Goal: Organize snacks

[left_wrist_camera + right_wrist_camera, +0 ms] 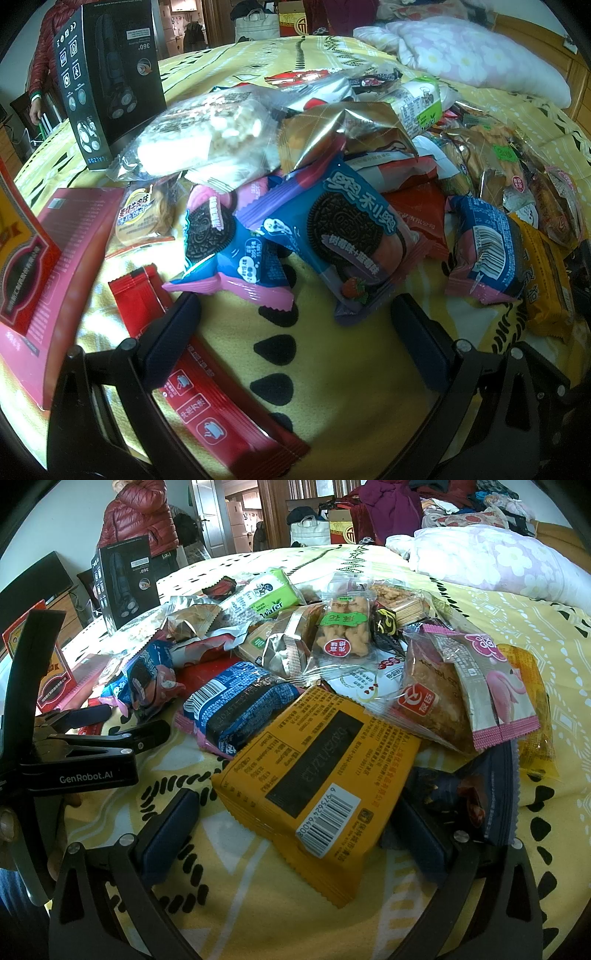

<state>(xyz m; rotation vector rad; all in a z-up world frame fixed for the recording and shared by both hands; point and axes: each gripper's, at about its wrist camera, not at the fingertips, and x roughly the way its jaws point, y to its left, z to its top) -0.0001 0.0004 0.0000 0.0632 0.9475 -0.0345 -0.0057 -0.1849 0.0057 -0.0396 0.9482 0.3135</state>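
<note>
Left gripper (295, 328) jaws spread wide, empty, Oreo pack (347, 236) just ahead; right gripper (291, 819) jaws wide around orange packet (317, 775), not clamped.

Left gripper (295, 332) hangs over the yellow blanket (343, 387), jaws wide apart, nothing between them. At 12 o'clock, just beyond the fingertips, a blue cookie packet (347, 236) leans on the snack pile. At 9 o'clock lies a red sachet (207, 391) under the left finger. Black box (107, 77) stands upright at 11 o'clock.
</note>
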